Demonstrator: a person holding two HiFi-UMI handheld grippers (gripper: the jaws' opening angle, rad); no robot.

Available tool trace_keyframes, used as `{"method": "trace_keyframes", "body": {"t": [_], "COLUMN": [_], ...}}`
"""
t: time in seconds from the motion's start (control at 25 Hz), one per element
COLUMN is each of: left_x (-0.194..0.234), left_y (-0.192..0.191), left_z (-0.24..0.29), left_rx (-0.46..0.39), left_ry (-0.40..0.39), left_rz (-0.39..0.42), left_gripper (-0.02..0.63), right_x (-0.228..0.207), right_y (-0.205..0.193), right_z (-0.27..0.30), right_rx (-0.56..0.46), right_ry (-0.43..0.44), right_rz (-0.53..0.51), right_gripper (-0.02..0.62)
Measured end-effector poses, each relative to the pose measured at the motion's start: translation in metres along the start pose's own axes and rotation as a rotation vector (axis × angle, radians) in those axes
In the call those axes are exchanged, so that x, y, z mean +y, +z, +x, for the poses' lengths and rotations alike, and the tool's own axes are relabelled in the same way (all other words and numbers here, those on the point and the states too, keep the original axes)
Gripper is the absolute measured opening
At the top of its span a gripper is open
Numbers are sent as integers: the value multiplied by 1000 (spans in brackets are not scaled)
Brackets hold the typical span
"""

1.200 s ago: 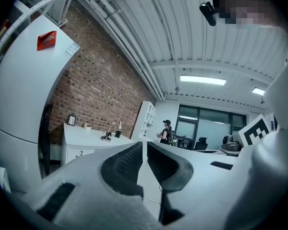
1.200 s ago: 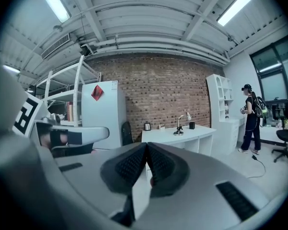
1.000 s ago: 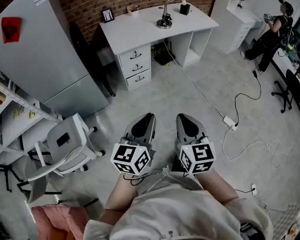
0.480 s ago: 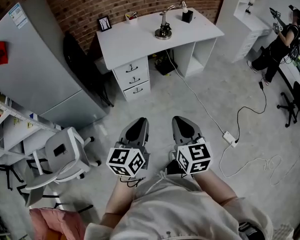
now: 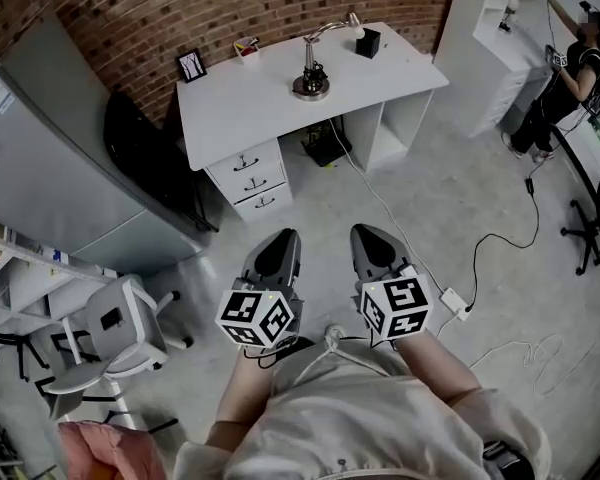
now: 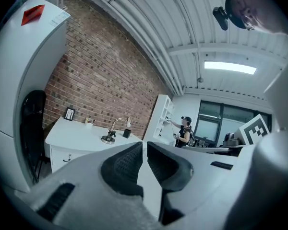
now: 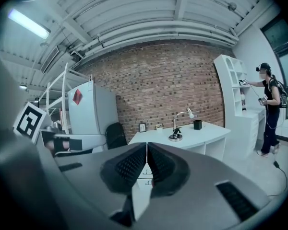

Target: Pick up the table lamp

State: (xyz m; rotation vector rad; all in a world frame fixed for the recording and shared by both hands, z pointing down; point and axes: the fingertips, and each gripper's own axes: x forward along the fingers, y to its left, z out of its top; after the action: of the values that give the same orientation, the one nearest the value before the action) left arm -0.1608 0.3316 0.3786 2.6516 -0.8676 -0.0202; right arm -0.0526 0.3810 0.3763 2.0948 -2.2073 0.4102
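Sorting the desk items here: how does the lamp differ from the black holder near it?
The lamp is silvery metal; the holder is black. The lamp is tall, with a round base and bent arm; the holder is a squat box. On the white desk, the lamp stands near the middle, the holder nearer the back right corner. Both stand upright.

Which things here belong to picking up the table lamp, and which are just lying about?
Job: table lamp, on the white desk; left gripper and right gripper, both empty, far from it.
Lying about: picture frame, black box and small cup on the desk; refrigerator; white chair; power strip on the floor.
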Motion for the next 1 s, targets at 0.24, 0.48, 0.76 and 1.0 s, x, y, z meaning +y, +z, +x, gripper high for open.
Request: {"method": "trace_keyframes", "body": {"t": [0.24,0.48,0.76,1.0], "left_x": [12,45,102,153], "left_y": [-6,4,39,90], "left_z": [49,109,210,309], "left_rx": [35,36,40,36], "left_ry": [12,-14,-89,-162], "left_rz": [-8,-5,-8,28], "left_gripper": [43,42,42,43], "right_x": [-38,-64,-103,-145], "right_y": [2,14,38,84], "right_z": [34,90,184,278], "right_rx": [14,6,15,12], "right_ry": [7,-9,-79,-152], "right_rz": [23,18,26,17], "right_gripper": [28,28,28,28]}}
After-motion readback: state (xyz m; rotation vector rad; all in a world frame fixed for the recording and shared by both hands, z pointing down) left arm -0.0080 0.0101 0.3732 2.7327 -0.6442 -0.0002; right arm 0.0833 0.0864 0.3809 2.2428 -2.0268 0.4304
